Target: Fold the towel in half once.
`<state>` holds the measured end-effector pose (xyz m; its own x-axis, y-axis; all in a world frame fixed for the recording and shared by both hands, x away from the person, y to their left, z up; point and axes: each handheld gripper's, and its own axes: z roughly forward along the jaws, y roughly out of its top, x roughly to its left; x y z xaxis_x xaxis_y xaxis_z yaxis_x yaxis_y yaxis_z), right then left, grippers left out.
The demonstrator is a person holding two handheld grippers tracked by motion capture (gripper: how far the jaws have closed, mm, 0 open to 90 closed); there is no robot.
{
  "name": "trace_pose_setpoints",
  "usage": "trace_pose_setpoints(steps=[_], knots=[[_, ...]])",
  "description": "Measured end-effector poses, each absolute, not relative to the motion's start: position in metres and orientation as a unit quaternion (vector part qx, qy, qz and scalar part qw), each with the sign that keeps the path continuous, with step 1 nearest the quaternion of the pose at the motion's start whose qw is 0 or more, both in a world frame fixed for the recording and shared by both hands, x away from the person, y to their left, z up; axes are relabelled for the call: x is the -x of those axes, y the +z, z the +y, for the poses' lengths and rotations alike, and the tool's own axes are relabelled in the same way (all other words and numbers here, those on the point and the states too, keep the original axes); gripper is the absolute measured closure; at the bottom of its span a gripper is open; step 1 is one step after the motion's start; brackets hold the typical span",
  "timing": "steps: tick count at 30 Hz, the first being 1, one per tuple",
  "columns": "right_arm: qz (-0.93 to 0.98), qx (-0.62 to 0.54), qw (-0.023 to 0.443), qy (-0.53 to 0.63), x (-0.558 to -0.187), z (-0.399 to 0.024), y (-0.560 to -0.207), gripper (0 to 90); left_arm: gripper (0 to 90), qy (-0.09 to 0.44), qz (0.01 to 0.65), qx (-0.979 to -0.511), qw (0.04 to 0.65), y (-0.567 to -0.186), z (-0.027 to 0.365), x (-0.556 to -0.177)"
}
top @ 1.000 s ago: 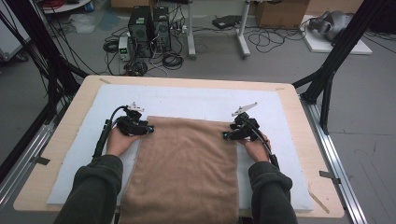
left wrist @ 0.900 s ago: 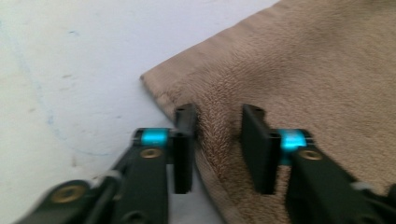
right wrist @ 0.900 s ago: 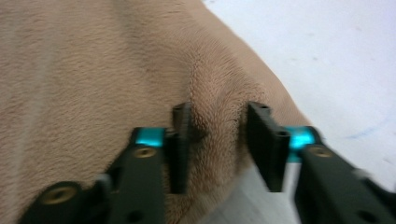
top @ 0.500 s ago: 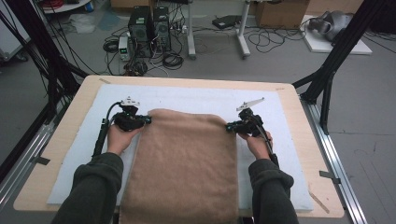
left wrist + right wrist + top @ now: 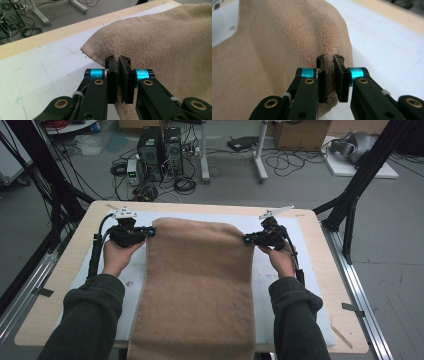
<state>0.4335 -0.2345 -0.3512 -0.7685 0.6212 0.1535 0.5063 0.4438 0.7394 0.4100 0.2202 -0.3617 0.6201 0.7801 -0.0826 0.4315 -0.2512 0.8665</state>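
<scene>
Two forearms in dark sleeves [image 5: 90,320] come in from the near edge, each hand carrying tongs. Brown towel [image 5: 197,290] hangs over the near edge of the worktop [image 5: 320,265] and runs up the middle over a white mat [image 5: 270,285], its far end raised off the surface. Left tongs [image 5: 149,232] are closed tight on the towel's far left corner; in the left gripper view the jaws pinch the hem just behind the corner, cloth squeezed between the pads [image 5: 112,72]. Right tongs [image 5: 246,239] clamp the far right corner the same way, terry pile caught in the narrow gap in the right gripper view, pads [image 5: 338,75] pressed on it. Judged progress: grasp of both far corners done, far edge lifted and stretched between the hands. Left to do, likely a fold of that edge toward the near side, then laying it flat and letting go. Beyond the worktop, computer towers [image 5: 160,145] and loose cables [image 5: 185,182] sit on the floor.
</scene>
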Motion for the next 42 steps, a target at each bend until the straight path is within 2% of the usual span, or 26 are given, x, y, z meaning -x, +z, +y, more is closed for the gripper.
trace_pose_setpoints(steps=[5,13,21,25,28,31,37,42], knots=[[0.850,-0.302,0.060,0.427,-0.408,-0.231,-0.351,82.8,84.5,0.190,0.376,-0.777,0.469,-0.373,0.230,-0.379],[0.862,-0.274,0.048,0.423,-0.353,-0.234,-0.375,82.8,83.9,0.188,0.327,-0.802,0.464,-0.396,0.231,-0.319],[0.873,-0.265,0.043,0.406,-0.309,-0.236,-0.410,82.6,82.5,0.143,0.318,-0.818,0.458,-0.430,0.236,-0.282],[0.875,-0.268,0.029,0.403,-0.303,-0.237,-0.426,80.0,76.1,0.124,0.324,-0.821,0.453,-0.439,0.239,-0.276],[0.870,-0.270,0.029,0.411,-0.303,-0.240,-0.425,67.9,64.8,0.120,0.328,-0.817,0.459,-0.433,0.242,-0.275],[0.863,-0.271,0.043,0.423,-0.304,-0.244,-0.415,62.5,58.4,0.125,0.330,-0.811,0.467,-0.422,0.245,-0.279],[0.852,-0.275,0.049,0.442,-0.318,-0.249,-0.399,60.5,58.3,0.130,0.333,-0.807,0.470,-0.408,0.238,-0.297],[0.870,-0.266,0.055,0.412,-0.330,-0.233,-0.404,61.2,62.0,0.128,0.342,-0.830,0.422,-0.422,0.226,-0.313]])
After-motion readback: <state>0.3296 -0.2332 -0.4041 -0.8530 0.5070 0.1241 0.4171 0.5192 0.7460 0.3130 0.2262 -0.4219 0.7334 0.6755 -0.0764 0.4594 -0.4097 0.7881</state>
